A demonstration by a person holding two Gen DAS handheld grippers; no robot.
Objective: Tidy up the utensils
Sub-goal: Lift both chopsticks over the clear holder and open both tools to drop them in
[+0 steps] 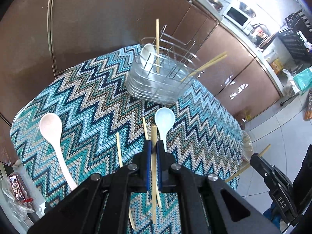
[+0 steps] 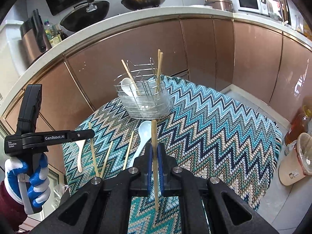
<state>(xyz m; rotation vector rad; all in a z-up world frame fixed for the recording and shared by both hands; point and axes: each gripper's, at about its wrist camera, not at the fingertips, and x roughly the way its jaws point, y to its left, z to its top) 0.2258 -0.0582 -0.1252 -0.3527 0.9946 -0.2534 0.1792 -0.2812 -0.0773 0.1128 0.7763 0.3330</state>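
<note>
The left gripper (image 1: 154,146) is clamped fully onto one wooden chopstick (image 1: 154,136), which passes between the blue pads (image 1: 149,156) and projects ahead of the tips. In the left wrist view, going left to right across the zigzag-patterned table (image 1: 87,101): a white spoon (image 1: 52,134) lies near the left edge, bowl toward the far side; two loose chopsticks (image 1: 119,150) lie beside it toward the middle; a pale blue spoon (image 1: 164,120) lies just right of the held chopstick. The wire utensil holder (image 1: 159,81) stands near the far edge, upright, containing a white ladle-type spoon (image 1: 147,55), one upright chopstick and a pair leaning out to the right.

In the right wrist view, a gloved hand (image 2: 37,177) at the left grasps the left gripper's handle. The right gripper (image 2: 155,152) is likewise closed hard on a second chopstick (image 2: 154,134), held between its pads and pointing toward the holder. To its right the table carries nothing but the cloth pattern up to the fringed right edge.
</note>
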